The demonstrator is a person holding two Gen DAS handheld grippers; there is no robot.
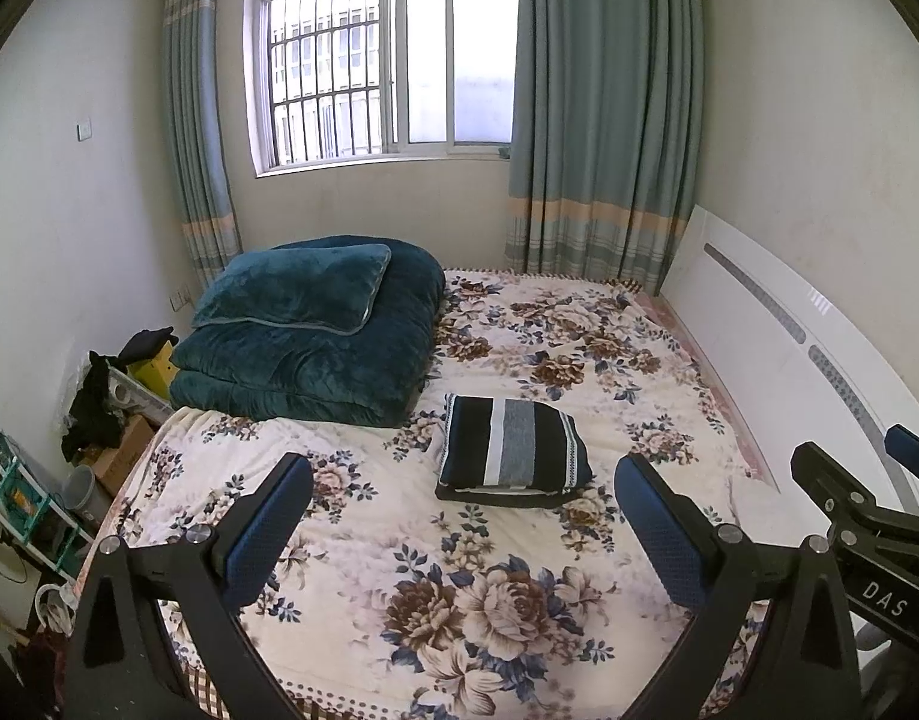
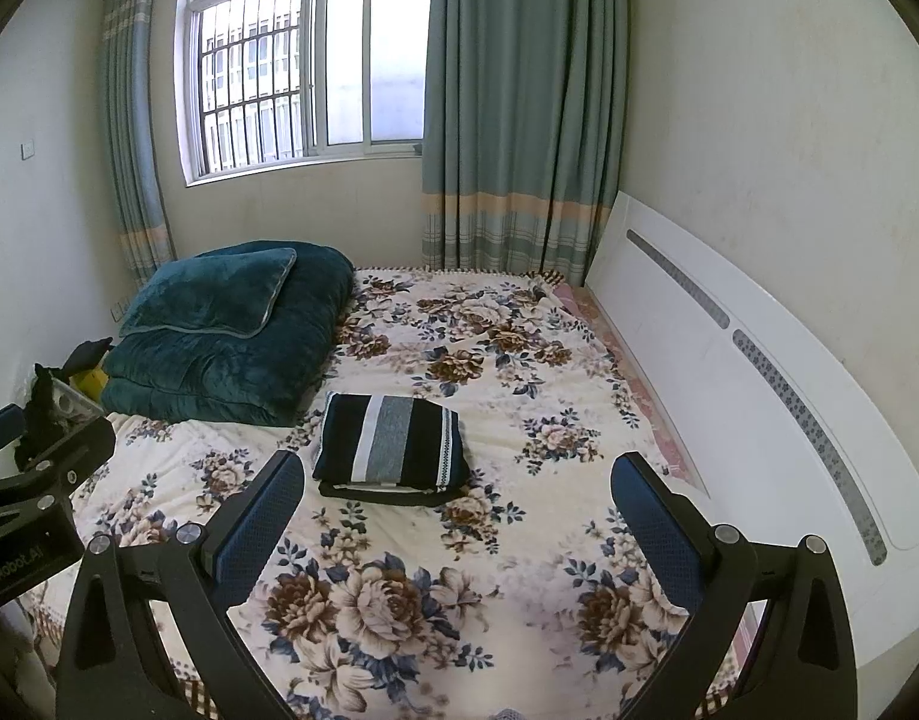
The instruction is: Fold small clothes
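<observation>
A small striped garment (image 1: 510,450), black, white and grey, lies folded into a neat rectangle on the flowered bedspread (image 1: 459,588) in the middle of the bed. It also shows in the right wrist view (image 2: 393,447). My left gripper (image 1: 462,474) is open and empty, held above the near part of the bed, short of the garment. My right gripper (image 2: 459,477) is open and empty, beside the left one and also short of the garment. The right gripper's body shows at the right edge of the left wrist view (image 1: 867,516).
A folded teal quilt with a pillow (image 1: 315,330) sits at the far left of the bed. A white headboard (image 2: 729,372) runs along the right side. Boxes and clutter (image 1: 111,408) stand on the floor at the left. Window and curtains (image 1: 597,120) are behind.
</observation>
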